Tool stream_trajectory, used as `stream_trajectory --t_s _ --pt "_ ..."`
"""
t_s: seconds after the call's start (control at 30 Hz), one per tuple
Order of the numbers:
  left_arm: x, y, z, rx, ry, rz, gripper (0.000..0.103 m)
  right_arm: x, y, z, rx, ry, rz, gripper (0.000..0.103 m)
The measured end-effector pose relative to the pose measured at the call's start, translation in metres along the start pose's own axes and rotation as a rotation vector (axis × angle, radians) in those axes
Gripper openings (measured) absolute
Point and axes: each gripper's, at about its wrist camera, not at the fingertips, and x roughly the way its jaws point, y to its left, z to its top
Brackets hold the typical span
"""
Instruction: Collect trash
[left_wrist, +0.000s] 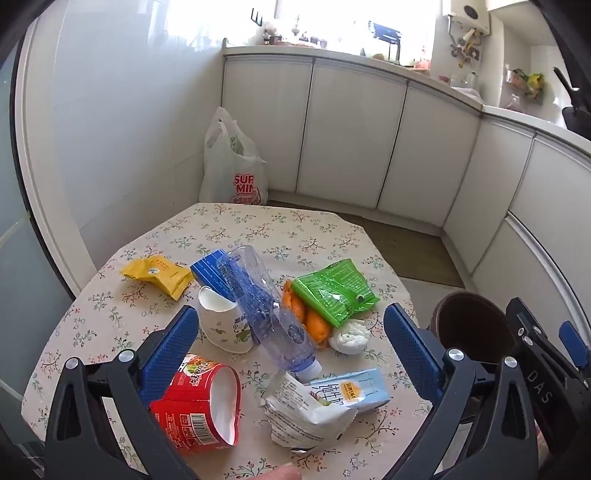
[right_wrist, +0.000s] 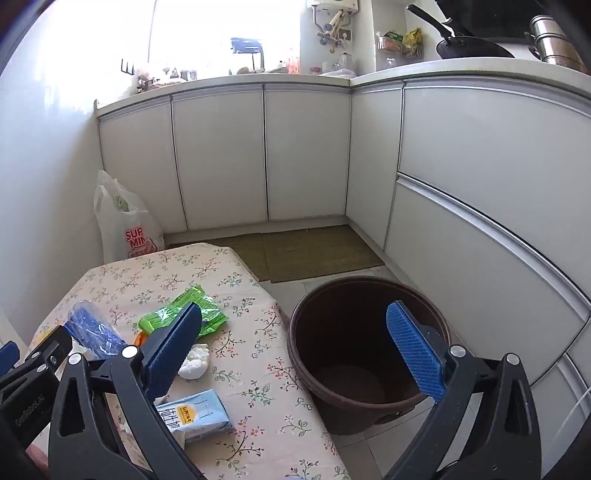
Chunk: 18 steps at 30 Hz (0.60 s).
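My left tongs (left_wrist: 291, 354) and right tongs (right_wrist: 295, 354) are wide open and hold nothing. The trash lies mid-frame on the tabletop (left_wrist: 258, 225). The clear bottle (left_wrist: 266, 314) looks light and slippery, so I'd pinch its middle, then drop it in the brown bin (right_wrist: 354, 369)

The left gripper (left_wrist: 291, 345) hangs over the surface (left_wrist: 258, 229) with its blue fingers (left_wrist: 170, 350) wide apart and nothing between the pads; below it lie a red cup (left_wrist: 199, 406) on its side, a clear bottle (left_wrist: 266, 306) leaning on a white paper cup (left_wrist: 221, 325), and a white and blue pouch (left_wrist: 321, 398); a yellow packet (left_wrist: 159, 275), a blue box (left_wrist: 210, 271), a green packet (left_wrist: 332, 291), orange pieces (left_wrist: 314, 321) and a white wad (left_wrist: 349, 336) lie farther; a brown bucket (left_wrist: 469, 325) stands at the right, beside the right gripper (left_wrist: 546, 354); a white plastic bag (left_wrist: 232, 166) stands by the wall.
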Motion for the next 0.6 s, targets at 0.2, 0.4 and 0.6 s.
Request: stream_trajectory --t_s 0.2,0.4,0.6 --pt "-0.004 0.0047 -0.0007 -0.013 0.0 -0.002 0.097 -0.0059 0.0035 -0.0018 -0.007 -0.004 0.01 0.096" --pt "-0.0026 0.004 -0.0014 -0.016 -0.002 -0.002 0.097 -0.0069 0.0046 0.0014 -0.019 -0.002 0.02 0.096" --pt "0.0013 0.0013 -0.0034 0.004 0.009 0.007 0.097 -0.0064 0.002 0.0004 -0.018 0.027 0.033 0.096"
